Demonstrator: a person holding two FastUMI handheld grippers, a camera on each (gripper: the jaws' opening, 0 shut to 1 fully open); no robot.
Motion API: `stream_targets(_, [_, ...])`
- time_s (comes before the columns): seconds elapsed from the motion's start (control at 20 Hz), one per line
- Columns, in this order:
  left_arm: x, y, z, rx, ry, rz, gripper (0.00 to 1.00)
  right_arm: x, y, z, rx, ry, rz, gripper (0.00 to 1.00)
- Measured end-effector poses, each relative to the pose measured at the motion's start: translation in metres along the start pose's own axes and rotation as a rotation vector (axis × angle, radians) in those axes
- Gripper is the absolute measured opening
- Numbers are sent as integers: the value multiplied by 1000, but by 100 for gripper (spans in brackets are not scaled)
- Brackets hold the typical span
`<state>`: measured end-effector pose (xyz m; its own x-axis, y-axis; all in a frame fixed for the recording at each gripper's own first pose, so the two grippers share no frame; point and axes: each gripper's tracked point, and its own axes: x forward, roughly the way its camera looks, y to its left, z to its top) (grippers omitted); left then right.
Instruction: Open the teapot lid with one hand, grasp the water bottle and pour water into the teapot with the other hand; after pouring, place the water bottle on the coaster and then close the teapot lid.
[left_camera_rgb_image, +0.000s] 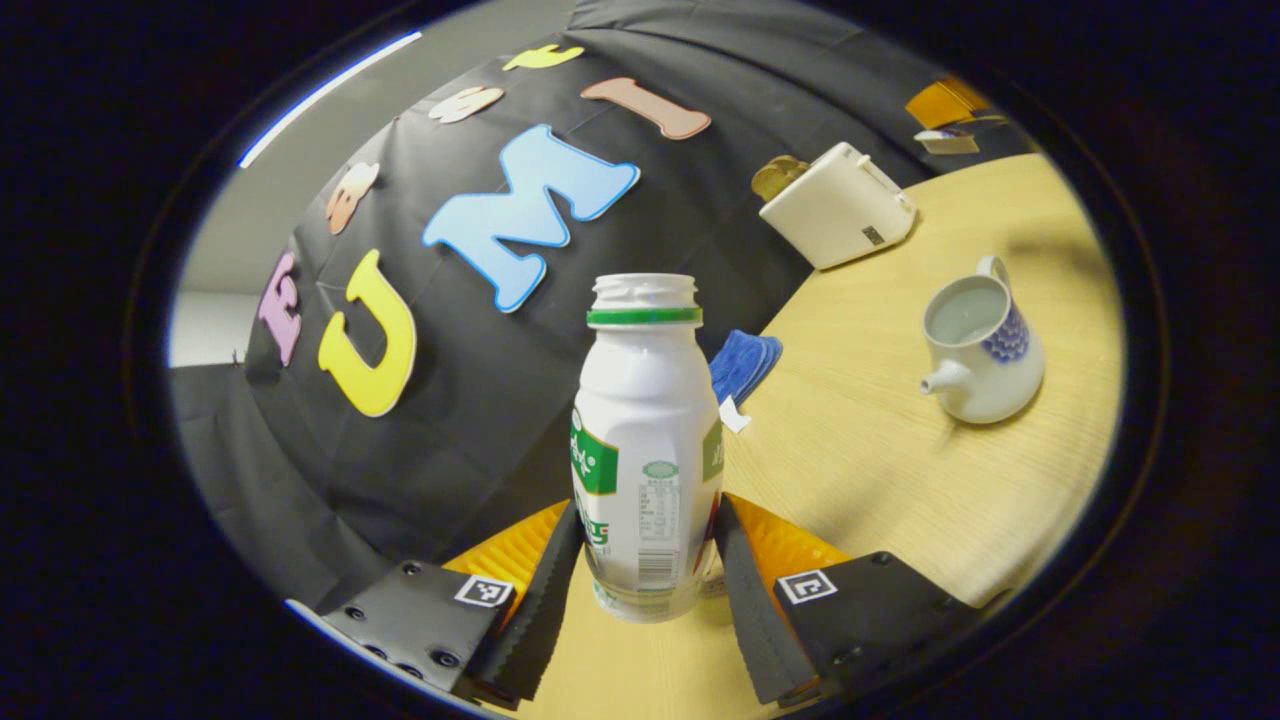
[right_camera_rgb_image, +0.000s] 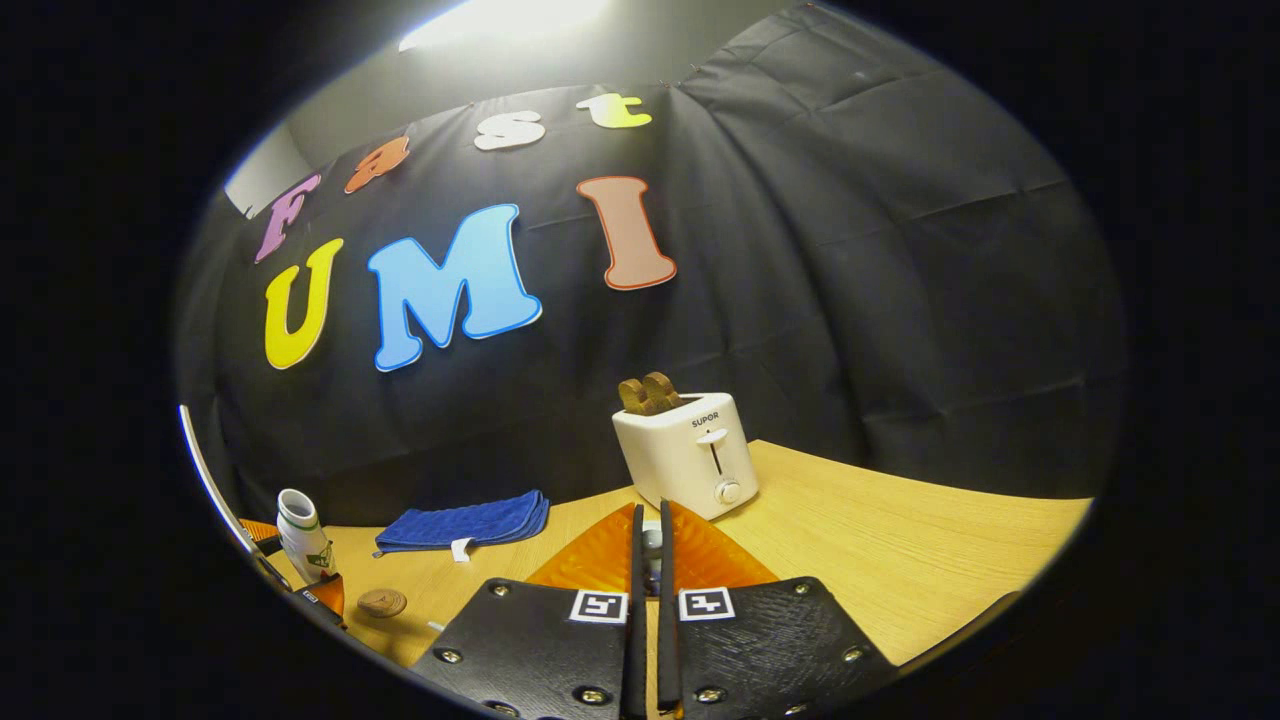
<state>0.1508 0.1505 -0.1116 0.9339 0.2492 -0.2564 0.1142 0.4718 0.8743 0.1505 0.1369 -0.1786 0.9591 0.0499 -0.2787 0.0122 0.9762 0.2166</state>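
Observation:
A white water bottle with a green label and no cap stands between the fingers of my left gripper, which is shut on its lower half. The white teapot with a blue pattern sits lidless on the table to the right, its spout pointing left. In the right gripper view the bottle is at the far left, just behind a round wooden coaster. My right gripper is shut on a small pale piece, the teapot lid, mostly hidden between the fingers and held above the table.
A white toaster with bread in it stands at the back of the wooden table. A folded blue cloth lies by the black wall. The table edge curves close on the right in the left gripper view.

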Motion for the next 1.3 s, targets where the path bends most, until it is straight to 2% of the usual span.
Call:
stream_targets(0.3, [0,-5,21,241,-29,41,84,2,-13,3,19,-8,-36,4])
stream_targets(0.75, [5,-18,47,522,-77,98,84,4,-19,3,22,-12,-55,4])
stream_targets(1.3, [5,-19,67,707,-137,144,85,6,-27,1,50,2,-73,4])
